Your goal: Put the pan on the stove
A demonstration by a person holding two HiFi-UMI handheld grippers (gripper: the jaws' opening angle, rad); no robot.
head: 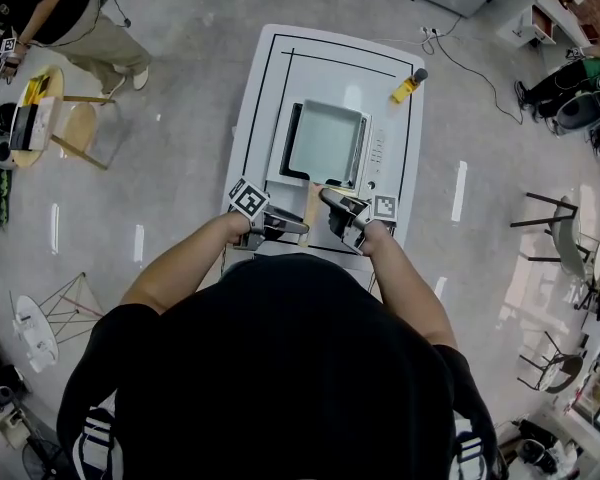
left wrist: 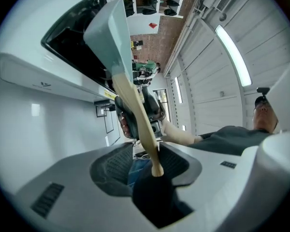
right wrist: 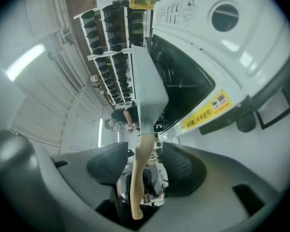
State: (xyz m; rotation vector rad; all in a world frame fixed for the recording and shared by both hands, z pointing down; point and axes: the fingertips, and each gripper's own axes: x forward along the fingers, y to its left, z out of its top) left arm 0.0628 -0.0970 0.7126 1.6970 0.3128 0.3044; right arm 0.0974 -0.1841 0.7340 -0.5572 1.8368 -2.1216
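The square pale-green pan (head: 325, 140) sits on the white stove (head: 382, 158) at frame centre. Its wooden handle (head: 314, 200) lies between the released fingers of the left gripper (left wrist: 144, 158) and right gripper (right wrist: 140, 166).

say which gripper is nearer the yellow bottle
The right gripper: it and the yellow bottle are right of the pan handle, the left gripper left of it.

The person's torso (head: 280, 368) hides the table (head: 255, 108) at 6 o'clock. Button labels (head: 377, 153) on the stove (head: 278, 168) are too small to read.
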